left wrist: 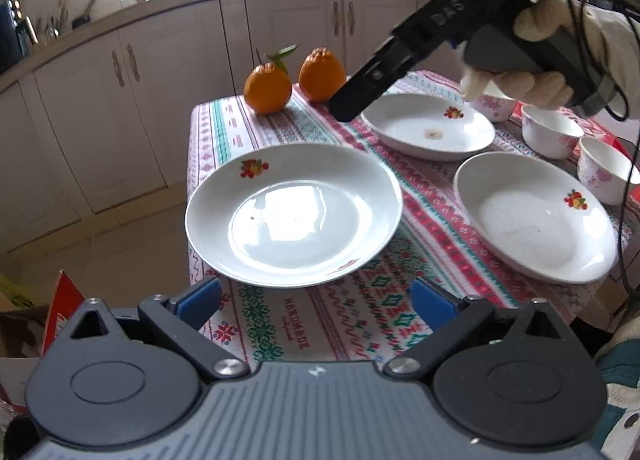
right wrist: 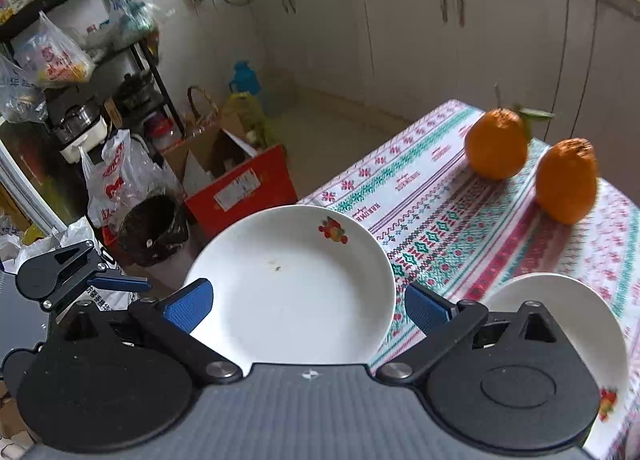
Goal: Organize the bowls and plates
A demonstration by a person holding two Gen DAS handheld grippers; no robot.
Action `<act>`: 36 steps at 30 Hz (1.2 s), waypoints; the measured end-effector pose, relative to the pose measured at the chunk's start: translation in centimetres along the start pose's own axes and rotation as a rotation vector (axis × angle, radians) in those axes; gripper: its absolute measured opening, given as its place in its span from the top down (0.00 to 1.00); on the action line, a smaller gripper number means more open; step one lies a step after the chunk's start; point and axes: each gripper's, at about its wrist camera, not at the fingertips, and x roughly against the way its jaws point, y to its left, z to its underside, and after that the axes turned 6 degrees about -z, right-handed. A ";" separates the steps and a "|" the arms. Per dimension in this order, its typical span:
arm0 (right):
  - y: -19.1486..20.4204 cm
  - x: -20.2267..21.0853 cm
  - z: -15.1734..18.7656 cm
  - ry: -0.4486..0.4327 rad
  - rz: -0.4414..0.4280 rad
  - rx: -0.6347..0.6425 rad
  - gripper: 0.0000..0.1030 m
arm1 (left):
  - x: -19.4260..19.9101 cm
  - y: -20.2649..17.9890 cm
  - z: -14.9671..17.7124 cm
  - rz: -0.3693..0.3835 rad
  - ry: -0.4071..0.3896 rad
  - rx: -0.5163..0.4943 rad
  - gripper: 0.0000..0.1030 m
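Three white plates with fruit decals lie on the patterned tablecloth point(left wrist: 360, 324): a near-left plate point(left wrist: 292, 215) overhanging the table's left edge, a far plate point(left wrist: 428, 125) and a right plate point(left wrist: 536, 215). White floral bowls point(left wrist: 550, 131) stand at the right. My left gripper point(left wrist: 316, 296) is open just in front of the near-left plate. My right gripper point(right wrist: 308, 306) is open above the near-left plate point(right wrist: 292, 292); it shows in the left wrist view point(left wrist: 344, 107) hovering by the far plate. The left gripper's fingers point(right wrist: 116, 284) show at the left of the right wrist view.
Two oranges point(left wrist: 296, 81) sit at the table's far left corner, also in the right wrist view point(right wrist: 532, 163). Kitchen cabinets point(left wrist: 160, 79) run behind. On the floor left of the table are a red cardboard box point(right wrist: 240, 187), a bin point(right wrist: 154, 227) and plastic bags.
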 end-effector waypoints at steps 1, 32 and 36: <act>0.4 0.8 0.4 -0.012 0.007 -0.001 0.00 | 0.4 -0.3 0.0 -0.006 -0.008 0.002 0.02; -2.4 9.7 16.8 0.060 0.254 -0.291 0.00 | -0.5 -13.2 1.5 0.231 0.018 -0.125 0.01; -4.0 8.9 16.9 0.090 0.223 -0.363 0.00 | -1.3 -13.8 1.4 0.235 0.033 -0.137 0.01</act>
